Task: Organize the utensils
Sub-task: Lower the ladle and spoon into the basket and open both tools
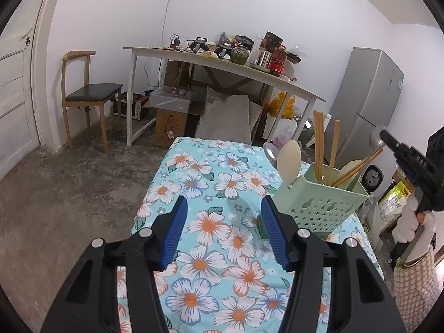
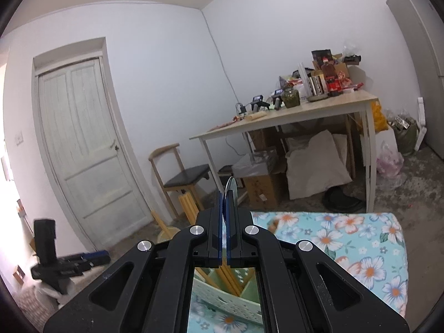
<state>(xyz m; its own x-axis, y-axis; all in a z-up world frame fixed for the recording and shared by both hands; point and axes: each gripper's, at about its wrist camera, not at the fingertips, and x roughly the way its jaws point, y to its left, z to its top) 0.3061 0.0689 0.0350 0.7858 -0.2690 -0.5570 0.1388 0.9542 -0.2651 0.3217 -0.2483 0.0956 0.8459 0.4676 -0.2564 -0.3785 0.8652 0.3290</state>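
A pale green perforated utensil holder (image 1: 322,197) stands on the floral tablecloth (image 1: 211,183), holding several wooden chopsticks (image 1: 319,147), a cream spoon (image 1: 288,161) and a metal spoon. My left gripper (image 1: 224,222) is open and empty, low over the cloth just left of the holder. My right gripper (image 2: 224,211) is shut on a metal spoon (image 2: 231,187), whose bowl sticks out past the fingertips. It hovers above the holder (image 2: 222,291), seen below between the arms. In the left wrist view the right gripper (image 1: 385,141) is up at the right with the spoon bowl (image 1: 377,136).
A white table (image 1: 222,66) cluttered with jars and boxes stands behind, with a wooden chair (image 1: 88,97) to its left and a grey fridge (image 1: 366,105) to the right. Boxes and sacks lie under the table. A white door (image 2: 83,144) is on the left wall.
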